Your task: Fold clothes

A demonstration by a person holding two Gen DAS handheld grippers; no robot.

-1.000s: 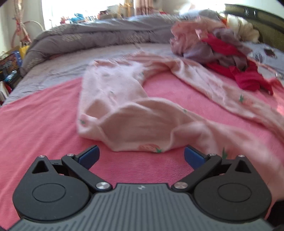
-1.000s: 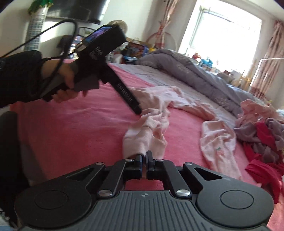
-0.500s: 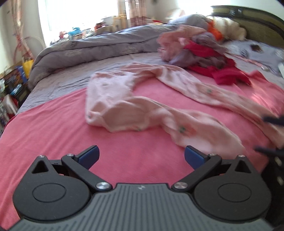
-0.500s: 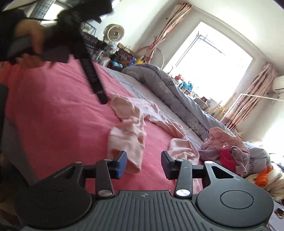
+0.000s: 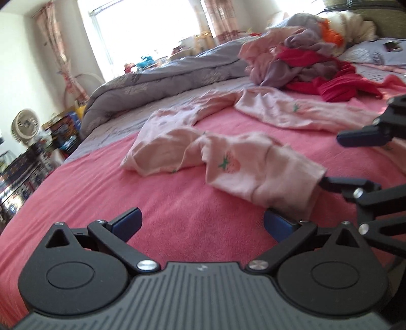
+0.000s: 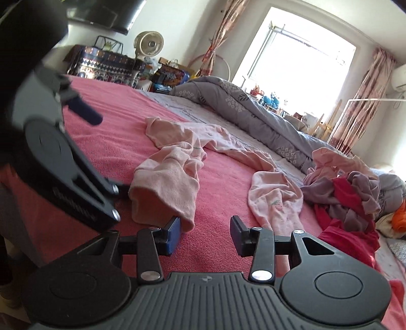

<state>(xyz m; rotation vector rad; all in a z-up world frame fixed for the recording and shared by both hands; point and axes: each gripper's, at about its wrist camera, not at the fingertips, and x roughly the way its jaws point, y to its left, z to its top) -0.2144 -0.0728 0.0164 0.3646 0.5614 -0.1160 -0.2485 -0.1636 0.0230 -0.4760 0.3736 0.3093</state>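
sunlit bedroom, pink bedspread (image 5: 76,203) underfoot. the left gripper (image 5: 203,223) hangs released just short of the pale pink strawberry-print garment (image 5: 253,172), its near cuff touching the right-hand finger. the right gripper (image 6: 205,234) is also unclenched, that cuff at its left pad, nothing pinched. beyond both, a clothes pile (image 6: 355,198) waits.

This is a bedroom in a home. A wide bed (image 6: 121,121) with a pink cover fills the room, and a rolled grey quilt (image 6: 243,106) lies along it. A heap of unfolded clothes (image 5: 304,61) sits near the headboard. Behind are a bright window (image 6: 302,68) with flowered curtains (image 6: 365,101), a standing fan (image 6: 149,45), a wall television (image 6: 106,12) and an air conditioner (image 6: 399,77).
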